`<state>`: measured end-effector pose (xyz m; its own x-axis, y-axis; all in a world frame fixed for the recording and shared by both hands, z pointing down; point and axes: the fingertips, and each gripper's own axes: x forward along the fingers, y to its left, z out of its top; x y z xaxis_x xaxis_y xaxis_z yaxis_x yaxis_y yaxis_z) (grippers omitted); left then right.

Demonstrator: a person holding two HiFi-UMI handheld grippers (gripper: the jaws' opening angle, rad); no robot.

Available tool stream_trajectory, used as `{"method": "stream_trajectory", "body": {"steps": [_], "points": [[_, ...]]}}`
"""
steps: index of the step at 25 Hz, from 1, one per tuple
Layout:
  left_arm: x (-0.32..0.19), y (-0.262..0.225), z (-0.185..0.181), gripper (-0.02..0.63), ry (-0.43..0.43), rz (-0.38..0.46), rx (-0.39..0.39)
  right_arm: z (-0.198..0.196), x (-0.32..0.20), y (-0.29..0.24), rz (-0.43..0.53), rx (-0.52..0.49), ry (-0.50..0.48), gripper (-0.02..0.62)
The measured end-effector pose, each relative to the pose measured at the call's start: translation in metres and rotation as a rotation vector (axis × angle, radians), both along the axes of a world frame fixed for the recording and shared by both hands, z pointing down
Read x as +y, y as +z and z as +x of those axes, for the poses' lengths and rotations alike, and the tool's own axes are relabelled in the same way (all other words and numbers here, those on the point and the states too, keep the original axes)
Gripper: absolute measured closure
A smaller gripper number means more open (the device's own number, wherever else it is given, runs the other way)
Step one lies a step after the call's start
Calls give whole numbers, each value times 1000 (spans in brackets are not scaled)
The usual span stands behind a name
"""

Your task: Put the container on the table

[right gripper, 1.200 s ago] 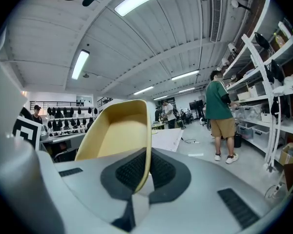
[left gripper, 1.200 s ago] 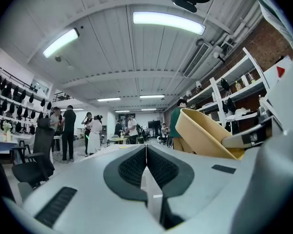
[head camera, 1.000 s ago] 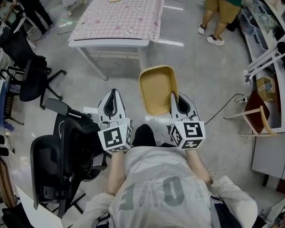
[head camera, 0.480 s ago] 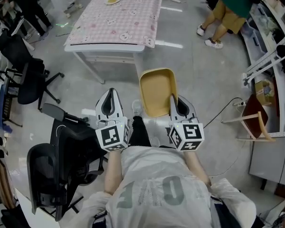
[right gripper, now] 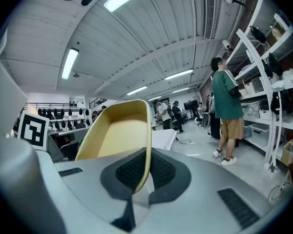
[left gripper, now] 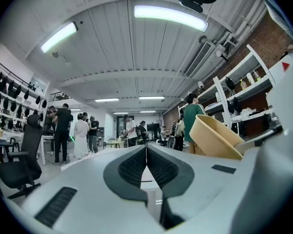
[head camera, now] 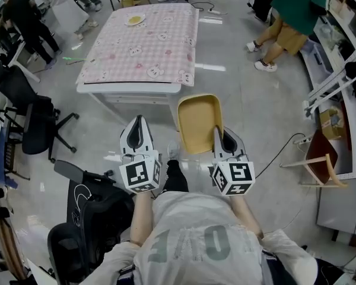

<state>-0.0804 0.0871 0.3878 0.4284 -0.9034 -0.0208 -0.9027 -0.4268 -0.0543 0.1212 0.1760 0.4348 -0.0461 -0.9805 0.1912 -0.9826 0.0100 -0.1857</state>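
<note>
The table (head camera: 143, 47) looks nearer than a second ago; right gripper (head camera: 218, 130) clamps the yellow container (head camera: 197, 122) by its rim (held over the floor (head camera: 258, 108), short of the table), left gripper (head camera: 137, 120) closed and empty

I see the empty tan container (head camera: 197, 119), round-cornered and open side up, held off the floor by its rim in the right gripper (head camera: 218, 132), just short of the near edge of the pink-clothed table (head camera: 142, 46).
</note>
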Motion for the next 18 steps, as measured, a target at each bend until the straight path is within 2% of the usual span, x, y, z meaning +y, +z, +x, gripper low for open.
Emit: {"method": "stream_trajectory", "body": {"steps": [8, 18], "points": [[-119, -4, 6, 578, 44, -31, -2, -6, -123, -14, -29, 27, 0, 563], [-282, 8, -20, 578, 45, -80, -7, -35, -291, -16, -76, 32, -34, 563]]}}
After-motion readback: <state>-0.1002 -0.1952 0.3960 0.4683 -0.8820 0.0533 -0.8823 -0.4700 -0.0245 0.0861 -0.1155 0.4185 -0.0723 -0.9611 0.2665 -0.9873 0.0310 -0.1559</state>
